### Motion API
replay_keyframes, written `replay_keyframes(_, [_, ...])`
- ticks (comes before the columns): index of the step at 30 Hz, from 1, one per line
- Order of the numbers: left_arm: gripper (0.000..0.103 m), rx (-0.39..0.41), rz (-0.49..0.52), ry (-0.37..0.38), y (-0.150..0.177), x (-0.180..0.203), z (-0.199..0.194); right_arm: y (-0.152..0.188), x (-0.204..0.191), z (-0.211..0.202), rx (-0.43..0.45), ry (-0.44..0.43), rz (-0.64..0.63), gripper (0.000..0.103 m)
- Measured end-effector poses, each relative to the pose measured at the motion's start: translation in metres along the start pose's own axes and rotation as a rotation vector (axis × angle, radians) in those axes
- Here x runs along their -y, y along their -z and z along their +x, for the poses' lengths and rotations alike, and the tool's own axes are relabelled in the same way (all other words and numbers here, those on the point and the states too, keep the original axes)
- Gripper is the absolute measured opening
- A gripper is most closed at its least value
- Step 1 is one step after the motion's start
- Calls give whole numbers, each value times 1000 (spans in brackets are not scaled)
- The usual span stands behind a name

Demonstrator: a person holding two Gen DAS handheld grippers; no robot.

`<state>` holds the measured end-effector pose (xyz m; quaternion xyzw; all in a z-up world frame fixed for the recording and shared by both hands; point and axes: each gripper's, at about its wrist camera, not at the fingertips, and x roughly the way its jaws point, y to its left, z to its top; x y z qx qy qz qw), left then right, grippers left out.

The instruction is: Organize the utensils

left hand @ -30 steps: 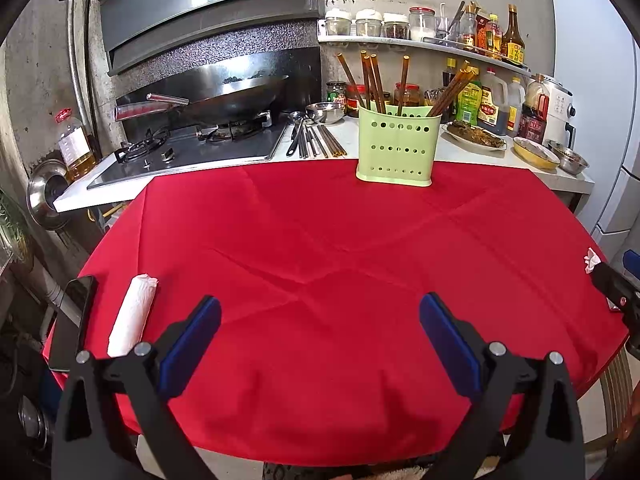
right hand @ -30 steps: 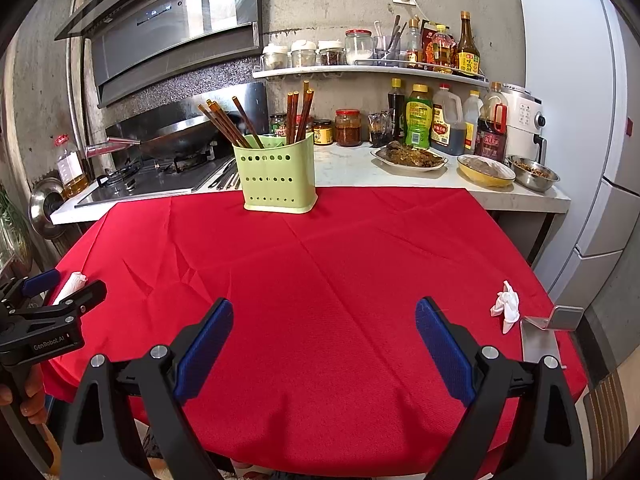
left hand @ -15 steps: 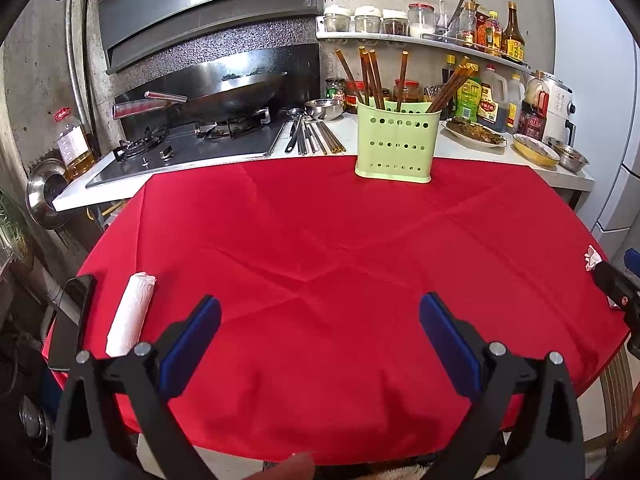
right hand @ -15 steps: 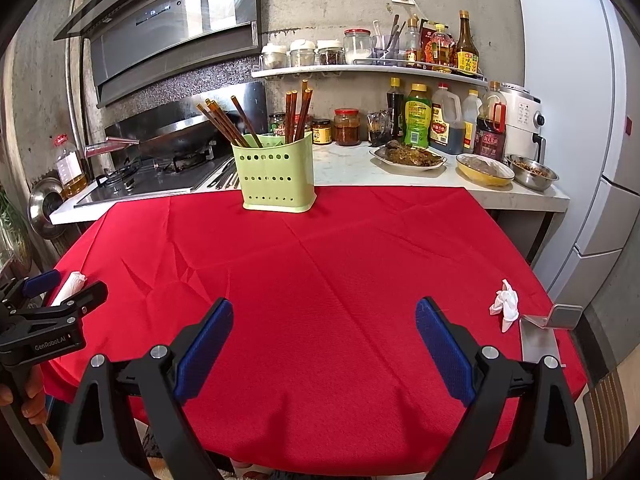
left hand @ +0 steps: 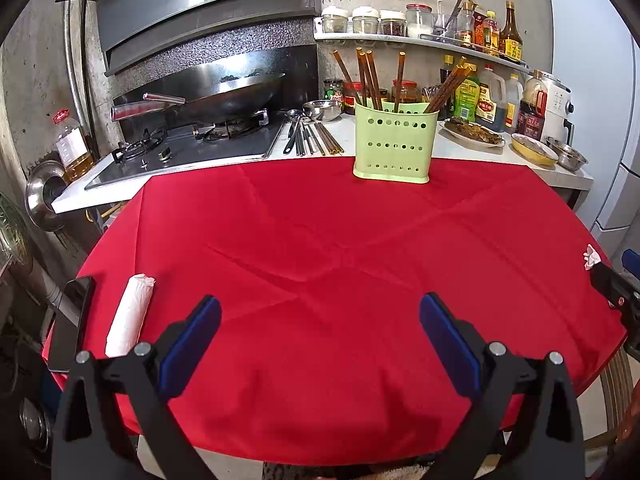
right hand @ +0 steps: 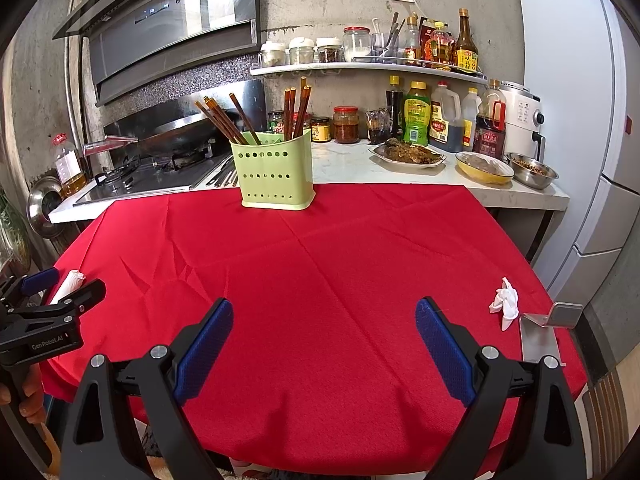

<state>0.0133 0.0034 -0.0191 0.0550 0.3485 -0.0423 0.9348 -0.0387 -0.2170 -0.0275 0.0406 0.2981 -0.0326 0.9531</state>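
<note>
A wide stretch of bare red tablecloth (left hand: 320, 240) is seen between the near edge of the table and a green utensil holder (left hand: 392, 144) set at the far edge, against the counter. The left gripper (left hand: 320, 340) and right gripper (right hand: 324, 344) are held over the near edge, jaws spread wide, nothing gripped or touched. Brown chopsticks (left hand: 370, 76) are stood in the holder; more utensils (left hand: 310, 140) are laid on the counter beside the stove.

A bare concrete wall (right hand: 328, 4) backs a steel range hood (right hand: 172, 20), beside a white fridge (right hand: 580, 120).
</note>
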Motion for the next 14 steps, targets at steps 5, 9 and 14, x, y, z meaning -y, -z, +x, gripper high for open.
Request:
replay_keyframes(5, [97, 8, 2, 2, 0, 1, -1, 0, 0, 0, 0, 0, 0, 92])
replay_keyframes(9, [97, 4, 9, 1, 0, 4, -1, 0, 0, 1, -2, 2, 0, 92])
replay_keyframes(14, [97, -12, -3, 10, -1, 3, 3, 2, 0, 1, -4, 3, -1, 92])
